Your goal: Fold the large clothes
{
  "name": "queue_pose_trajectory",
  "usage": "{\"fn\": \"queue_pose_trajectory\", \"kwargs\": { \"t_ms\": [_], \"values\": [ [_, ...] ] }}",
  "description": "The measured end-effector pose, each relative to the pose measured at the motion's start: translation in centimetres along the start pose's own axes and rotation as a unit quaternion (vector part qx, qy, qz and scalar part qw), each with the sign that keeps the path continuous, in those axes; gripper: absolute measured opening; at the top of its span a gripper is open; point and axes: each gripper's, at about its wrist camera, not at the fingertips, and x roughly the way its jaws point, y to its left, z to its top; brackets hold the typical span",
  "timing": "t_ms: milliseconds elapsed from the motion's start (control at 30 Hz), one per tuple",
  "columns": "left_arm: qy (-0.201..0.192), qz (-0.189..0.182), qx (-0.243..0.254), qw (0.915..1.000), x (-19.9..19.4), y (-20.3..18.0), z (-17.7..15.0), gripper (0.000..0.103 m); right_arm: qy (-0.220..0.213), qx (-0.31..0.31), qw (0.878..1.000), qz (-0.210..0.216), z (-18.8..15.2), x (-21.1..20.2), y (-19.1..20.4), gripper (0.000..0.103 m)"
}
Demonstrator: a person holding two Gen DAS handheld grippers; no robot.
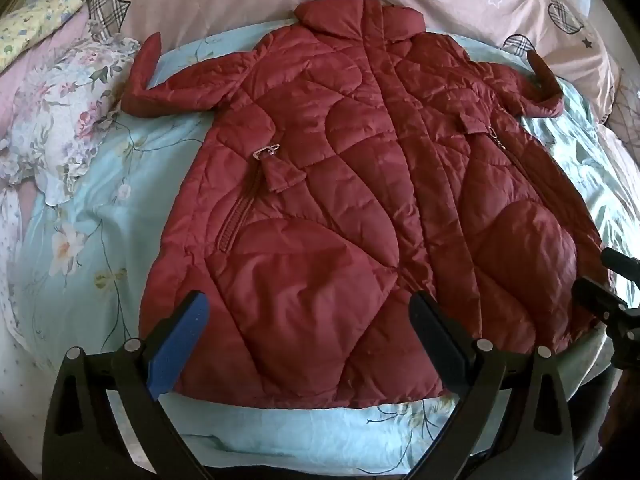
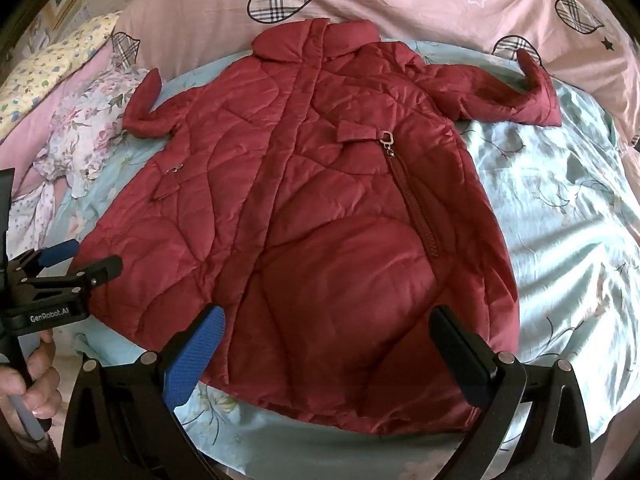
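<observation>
The bed (image 1: 100,216), under a pale blue floral sheet (image 2: 560,208), carries a pink quilt (image 1: 248,4) along its far side and a floral pillow (image 1: 60,128) at far left. The red quilted coat (image 1: 340,184) lies flat and front-up on the sheet, collar (image 2: 316,40) toward the quilt, hem toward the cameras, both sleeves spread with cuffs bent upward. The left gripper (image 1: 308,320) hovers above the hem, jaws wide apart and holding nothing. The right gripper (image 2: 326,336) hovers above the hem alongside, jaws likewise wide apart. Each pocket zip has a metal pull (image 2: 387,138).
</observation>
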Motion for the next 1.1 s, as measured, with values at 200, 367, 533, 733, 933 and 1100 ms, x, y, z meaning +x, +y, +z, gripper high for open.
{"fn": "queue_pose_trajectory", "kwargs": {
  "t_ms": [200, 367, 533, 733, 933, 1100],
  "values": [
    [-0.004, 0.004, 0.002, 1.0, -0.1, 0.0, 0.0, 0.101, -0.001, 0.0, 1.0, 0.0, 0.0, -0.1, 0.1, 0.103],
    [-0.002, 0.003, 0.002, 1.0, -0.1, -0.1, 0.0, 0.101, -0.003, 0.001, 1.0, 0.001, 0.0, 0.0, 0.1, 0.102],
    [-0.002, 0.002, 0.002, 1.0, -0.1, -0.6, 0.0, 0.101, -0.001, 0.0, 1.0, 0.001, 0.4, -0.2, 0.1, 0.102],
    [-0.005, 0.002, 0.002, 1.0, -0.1, -0.6, 0.1, 0.101, -0.002, 0.001, 1.0, 0.003, 0.3, -0.3, 0.5, 0.103],
    [0.012, -0.007, -0.003, 0.9999, 0.9, -0.3, 0.2, 0.101, -0.004, 0.005, 1.0, 0.006, 0.4, 0.1, -0.3, 0.102],
    [0.019, -0.017, -0.007, 0.9996, 1.5, 0.1, 0.4, 0.101, -0.014, 0.018, 1.0, 0.017, 0.8, 0.2, -1.0, 0.103]
  ]
}}
